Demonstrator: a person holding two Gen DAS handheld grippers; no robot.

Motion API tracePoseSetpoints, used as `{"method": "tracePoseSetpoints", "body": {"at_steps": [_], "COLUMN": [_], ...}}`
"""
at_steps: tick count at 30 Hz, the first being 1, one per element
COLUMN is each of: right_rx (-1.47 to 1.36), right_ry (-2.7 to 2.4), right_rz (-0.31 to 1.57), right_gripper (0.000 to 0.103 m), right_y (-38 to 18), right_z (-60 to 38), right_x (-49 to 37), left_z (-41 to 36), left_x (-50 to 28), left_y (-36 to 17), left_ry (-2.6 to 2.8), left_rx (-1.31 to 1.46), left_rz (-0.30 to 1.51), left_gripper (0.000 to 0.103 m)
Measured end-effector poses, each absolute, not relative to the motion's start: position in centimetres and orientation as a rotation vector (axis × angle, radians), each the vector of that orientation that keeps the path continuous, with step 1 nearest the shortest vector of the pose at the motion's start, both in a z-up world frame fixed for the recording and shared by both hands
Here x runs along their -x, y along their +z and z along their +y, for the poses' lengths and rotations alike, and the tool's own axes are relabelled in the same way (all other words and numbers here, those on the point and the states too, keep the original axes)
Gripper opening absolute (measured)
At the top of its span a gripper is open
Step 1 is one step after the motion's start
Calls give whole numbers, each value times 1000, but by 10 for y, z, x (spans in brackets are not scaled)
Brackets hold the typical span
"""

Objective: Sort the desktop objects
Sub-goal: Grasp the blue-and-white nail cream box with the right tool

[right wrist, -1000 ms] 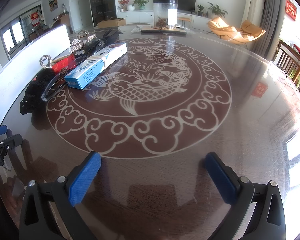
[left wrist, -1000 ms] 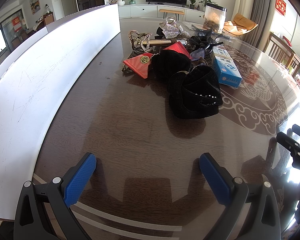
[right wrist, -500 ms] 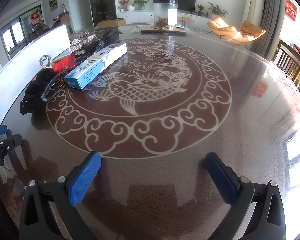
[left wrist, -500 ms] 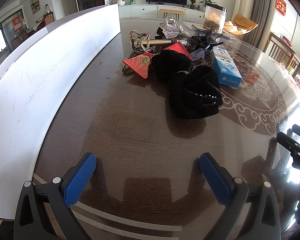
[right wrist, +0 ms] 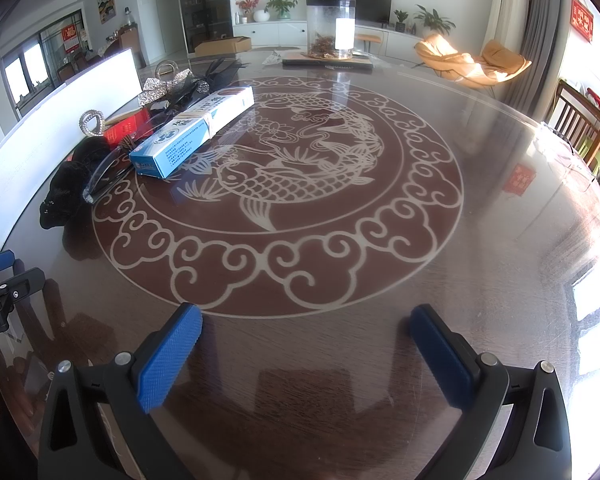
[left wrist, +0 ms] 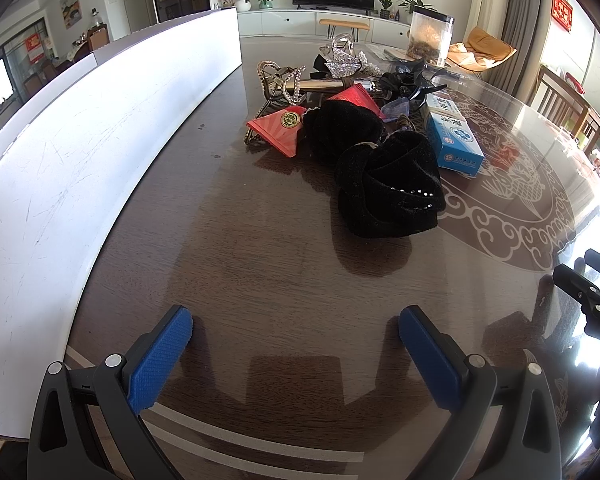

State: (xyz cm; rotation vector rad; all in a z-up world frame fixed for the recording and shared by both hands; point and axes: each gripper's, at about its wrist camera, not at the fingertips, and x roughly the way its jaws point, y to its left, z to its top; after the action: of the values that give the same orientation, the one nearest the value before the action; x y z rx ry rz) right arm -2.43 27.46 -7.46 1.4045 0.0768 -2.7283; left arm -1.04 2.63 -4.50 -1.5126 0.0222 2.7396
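Observation:
A pile of objects lies on the dark table ahead of my left gripper [left wrist: 296, 320]: a black velvet hair piece with rhinestones [left wrist: 388, 196], a second black piece [left wrist: 340, 130], a red packet [left wrist: 280, 128], a blue and white box [left wrist: 452, 140], a rhinestone clip [left wrist: 284, 80] and a silver bow [left wrist: 344, 62]. My left gripper is open and empty, well short of the pile. My right gripper [right wrist: 306, 316] is open and empty over the fish inlay [right wrist: 276, 184]. The box [right wrist: 192, 136] and the black piece [right wrist: 66, 188] show at its far left.
A long white board [left wrist: 80, 148] stands along the table's left side. A clear jar [right wrist: 332, 28] sits on a tray at the far edge. Chairs [right wrist: 580, 124] stand at the right. Each gripper shows at the other view's edge [left wrist: 592, 292].

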Motion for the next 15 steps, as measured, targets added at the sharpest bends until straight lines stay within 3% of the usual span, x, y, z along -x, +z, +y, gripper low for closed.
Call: {"method": "tracePoseSetpoints", "body": {"at_steps": [4, 8, 10, 15], "right_rx": [-1436, -1301, -1252, -1340], "right_ry": [-2671, -2662, -2650, -2568], "right_rz": [94, -163, -203, -39], "right_gripper": [103, 103, 103, 99], "right_y": [-73, -52, -43, -50], "right_z": [265, 256, 241, 181], "right_x": [52, 96, 123, 182], "left_z": [26, 27, 27, 28], "left_x": [12, 14, 14, 14], "left_y": [-45, -45, -45, -46], "left_ry": [2747, 2754, 2758, 2761], "left_rx": [1507, 1498, 1495, 1488], "left_rz": [18, 17, 16, 17], "left_gripper": [103, 103, 103, 103]}}
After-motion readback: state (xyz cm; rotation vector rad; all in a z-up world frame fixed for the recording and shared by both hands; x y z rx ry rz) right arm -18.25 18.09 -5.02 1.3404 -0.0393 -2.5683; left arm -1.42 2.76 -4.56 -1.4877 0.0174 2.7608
